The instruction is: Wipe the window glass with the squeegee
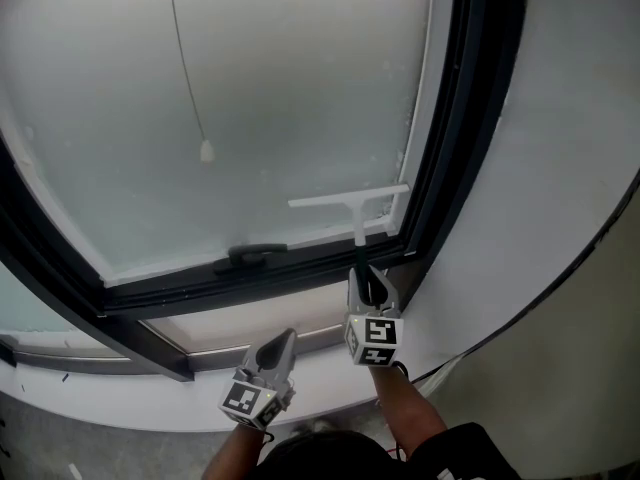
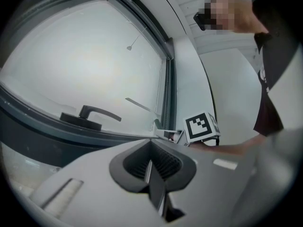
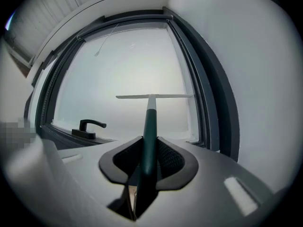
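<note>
Frosted window glass (image 1: pixel 250 98) within dark frame (image 1: pixel 462 138), squeegee (image 1: pixel 350 204) blade low, its right end near that frame, right claw (image 1: pixel 369 278) clenched on its handle, left claw (image 1: pixel 283 340) clenched shut below, wide glass leftward and above.

One squeegee (image 1: pixel 350 204), one window handle (image 1: pixel 250 255), one hanging cord (image 1: pixel 187 68), one glass pane (image 1: pixel 300 88), and two grippers: left gripper (image 1: pixel 284 338), right gripper (image 1: pixel 366 276).

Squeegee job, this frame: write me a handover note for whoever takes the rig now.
Right claw: shut on the squeegee handle, blade level at the lower right corner of the glass, near the frame.
Left claw: shut, empty, held low, off the window.
Done: cannot tell; no clear wiped strip shows.
Left: probably wipe the pane in passes, minding the window handle.
</note>
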`<action>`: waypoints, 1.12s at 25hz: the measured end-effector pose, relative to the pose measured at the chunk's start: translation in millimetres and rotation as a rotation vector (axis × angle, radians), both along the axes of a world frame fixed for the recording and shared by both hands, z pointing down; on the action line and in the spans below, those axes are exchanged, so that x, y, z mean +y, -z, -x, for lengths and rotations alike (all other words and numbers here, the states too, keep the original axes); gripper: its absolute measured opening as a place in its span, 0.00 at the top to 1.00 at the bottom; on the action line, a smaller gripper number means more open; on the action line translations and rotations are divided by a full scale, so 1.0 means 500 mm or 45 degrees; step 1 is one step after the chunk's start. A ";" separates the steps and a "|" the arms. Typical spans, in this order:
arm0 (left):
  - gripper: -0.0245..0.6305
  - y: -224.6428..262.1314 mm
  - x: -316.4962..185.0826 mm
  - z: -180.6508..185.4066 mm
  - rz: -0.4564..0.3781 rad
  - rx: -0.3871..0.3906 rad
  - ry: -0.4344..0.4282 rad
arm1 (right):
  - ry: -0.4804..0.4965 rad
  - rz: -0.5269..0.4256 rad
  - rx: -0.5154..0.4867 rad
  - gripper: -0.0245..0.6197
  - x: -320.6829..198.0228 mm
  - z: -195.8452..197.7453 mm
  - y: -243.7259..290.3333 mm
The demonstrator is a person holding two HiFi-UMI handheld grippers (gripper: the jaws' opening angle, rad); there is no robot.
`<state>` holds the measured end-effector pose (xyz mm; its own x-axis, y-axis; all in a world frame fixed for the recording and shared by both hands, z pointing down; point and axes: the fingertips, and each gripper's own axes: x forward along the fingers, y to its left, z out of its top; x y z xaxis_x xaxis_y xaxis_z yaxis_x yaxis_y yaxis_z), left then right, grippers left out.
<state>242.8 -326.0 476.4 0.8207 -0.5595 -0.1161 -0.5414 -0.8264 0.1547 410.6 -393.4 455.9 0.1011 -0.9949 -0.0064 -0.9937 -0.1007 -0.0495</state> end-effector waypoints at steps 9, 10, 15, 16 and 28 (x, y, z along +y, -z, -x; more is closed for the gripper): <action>0.96 -0.041 0.026 0.000 0.047 -0.042 0.113 | 0.068 0.059 0.001 0.81 0.005 0.001 -0.063; 0.96 -0.046 0.029 0.002 0.052 -0.044 0.126 | 0.073 0.065 0.008 0.81 0.004 -0.001 -0.068; 0.96 -0.051 0.046 0.018 0.067 -0.037 0.180 | 0.099 0.092 -0.008 0.81 0.010 0.004 -0.084; 0.96 -0.049 0.049 0.024 0.062 -0.038 0.188 | 0.103 0.089 -0.013 0.81 0.012 0.006 -0.082; 0.96 -0.039 0.100 0.189 0.024 -0.020 0.290 | 0.069 0.001 -0.015 0.81 0.095 0.058 -0.038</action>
<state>148.3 -276.0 496.0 0.6748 -0.7322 -0.0922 -0.7159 -0.6798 0.1591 381.7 -345.9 475.0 0.0473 -0.9989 -0.0050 -0.9970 -0.0469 -0.0615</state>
